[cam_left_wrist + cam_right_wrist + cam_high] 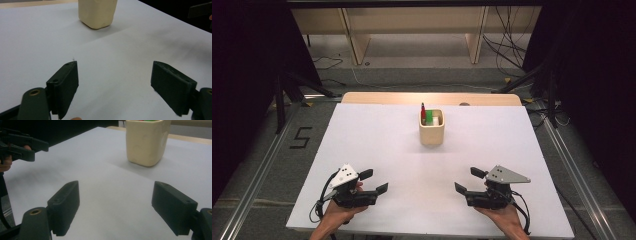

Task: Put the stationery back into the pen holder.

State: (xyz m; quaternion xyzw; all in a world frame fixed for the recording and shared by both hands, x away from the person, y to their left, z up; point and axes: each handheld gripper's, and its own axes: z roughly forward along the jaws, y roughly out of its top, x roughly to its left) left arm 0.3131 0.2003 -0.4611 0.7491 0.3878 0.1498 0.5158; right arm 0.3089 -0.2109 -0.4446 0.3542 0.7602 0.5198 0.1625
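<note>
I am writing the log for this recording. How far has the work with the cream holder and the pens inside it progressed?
Nothing looks done yet. The cream holder stands at the table's far middle, with a red pen and a green thing in it. In hand: nothing; the left gripper and right gripper are open near the front edge, apart from the holder. Reaching and handling are all left.

A white table (377,150) stood on grey floor, a black "5" (300,137) marked at its left, wooden shelving (412,30) and cables (507,45) lay far behind.
</note>
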